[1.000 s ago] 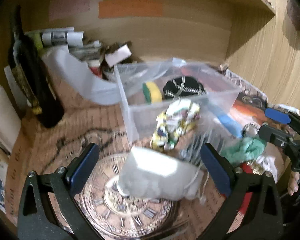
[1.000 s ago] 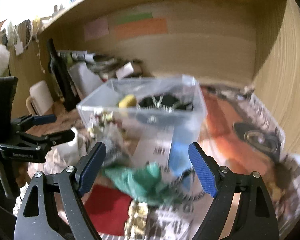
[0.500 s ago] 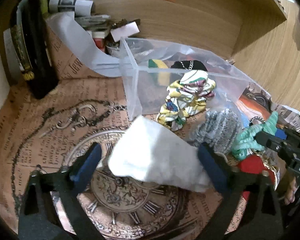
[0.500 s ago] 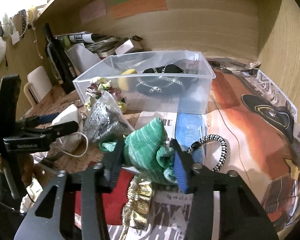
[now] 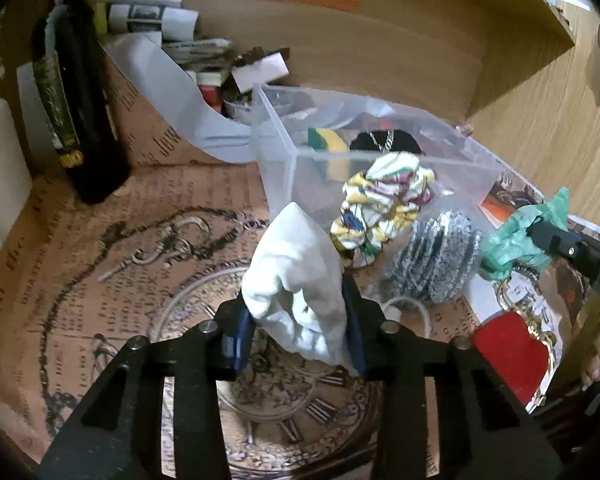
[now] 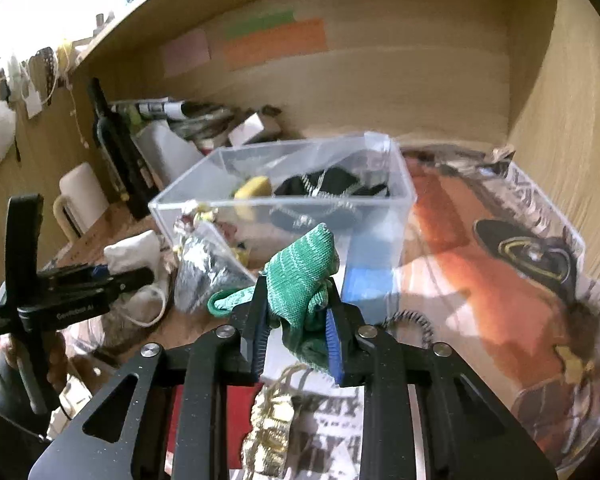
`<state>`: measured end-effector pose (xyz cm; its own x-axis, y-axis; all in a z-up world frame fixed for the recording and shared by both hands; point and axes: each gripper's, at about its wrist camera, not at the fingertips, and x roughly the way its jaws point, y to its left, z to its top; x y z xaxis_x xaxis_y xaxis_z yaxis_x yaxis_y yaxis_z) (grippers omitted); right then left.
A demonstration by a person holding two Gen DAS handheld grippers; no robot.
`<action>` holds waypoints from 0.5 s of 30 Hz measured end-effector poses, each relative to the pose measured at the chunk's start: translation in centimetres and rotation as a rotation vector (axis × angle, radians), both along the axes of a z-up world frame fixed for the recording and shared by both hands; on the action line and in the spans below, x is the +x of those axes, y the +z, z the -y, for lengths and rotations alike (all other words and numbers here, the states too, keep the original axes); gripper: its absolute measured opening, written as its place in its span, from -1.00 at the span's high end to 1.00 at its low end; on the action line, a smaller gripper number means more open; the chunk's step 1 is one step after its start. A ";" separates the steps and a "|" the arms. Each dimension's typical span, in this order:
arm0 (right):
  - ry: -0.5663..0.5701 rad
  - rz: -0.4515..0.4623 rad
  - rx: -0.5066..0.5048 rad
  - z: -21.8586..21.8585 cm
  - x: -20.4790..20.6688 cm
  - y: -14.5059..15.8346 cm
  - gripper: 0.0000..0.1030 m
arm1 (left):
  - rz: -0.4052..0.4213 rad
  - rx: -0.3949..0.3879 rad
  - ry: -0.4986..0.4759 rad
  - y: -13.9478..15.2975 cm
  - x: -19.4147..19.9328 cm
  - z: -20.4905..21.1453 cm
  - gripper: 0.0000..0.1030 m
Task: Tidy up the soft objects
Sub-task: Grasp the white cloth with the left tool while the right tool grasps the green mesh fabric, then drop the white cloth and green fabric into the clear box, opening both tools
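Note:
My left gripper (image 5: 296,332) is closing its jaws on a white cloth pouch (image 5: 296,276), which bulges up between the blue pads. My right gripper (image 6: 296,340) is also closing, pinching a green knit sock (image 6: 304,276) lifted off the table; the same sock (image 5: 524,236) shows at the right edge of the left wrist view. Beyond both stands a clear plastic box (image 6: 400,184) holding a yellow-green sponge (image 5: 328,144) and a black item with a chain (image 6: 328,184). A colourful scrunchie (image 5: 380,204) and a grey bagged scrubber (image 5: 440,256) lie in front of the box.
A dark bottle (image 5: 80,100) stands at the left with papers and clutter (image 5: 172,32) behind it. A red case (image 5: 508,352) and a gold chain (image 6: 272,428) lie near my right gripper. A white mug (image 6: 80,196) sits far left. Wooden walls enclose the desk.
Both grippers went from wide open to closed: the left onto the white pouch, the right onto the green sock, which has risen off the table.

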<state>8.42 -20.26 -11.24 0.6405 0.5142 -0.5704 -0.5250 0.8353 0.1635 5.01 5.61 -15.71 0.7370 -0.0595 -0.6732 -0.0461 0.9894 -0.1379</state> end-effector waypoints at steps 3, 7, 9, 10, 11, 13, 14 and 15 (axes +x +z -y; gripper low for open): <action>-0.016 0.026 0.012 0.3 0.2 0.9 0.57 | 0.031 0.005 0.010 1.2 -0.4 -0.4 0.25; -0.038 0.064 0.026 0.6 0.5 2.1 0.57 | 0.085 0.022 0.023 3.0 -0.6 -0.6 0.25; -0.051 0.083 0.041 0.8 0.7 2.7 0.57 | 0.108 0.023 0.028 3.9 -0.6 -0.8 0.25; -0.057 0.094 0.051 0.9 0.8 3.1 0.57 | 0.124 0.023 0.031 4.5 -0.6 -0.9 0.25; -0.063 0.105 0.059 1.0 1.0 3.4 0.57 | 0.136 0.021 0.032 4.9 -0.5 -1.0 0.25; -0.068 0.125 0.074 1.1 1.3 4.2 0.57 | 0.163 0.017 0.035 5.9 -0.2 -1.0 0.25; -0.068 0.136 0.079 1.0 1.4 4.5 0.57 | 0.179 0.016 0.035 6.5 0.0 -1.1 0.25; -0.067 0.149 0.084 0.9 1.6 4.9 0.57 | 0.190 0.016 0.035 6.8 0.2 -1.0 0.25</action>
<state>10.01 -21.21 -6.35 0.7492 0.5091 -0.4237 -0.4918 0.8561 0.1590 5.21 6.63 -8.87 0.8526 -0.0224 -0.5221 -0.0548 0.9898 -0.1318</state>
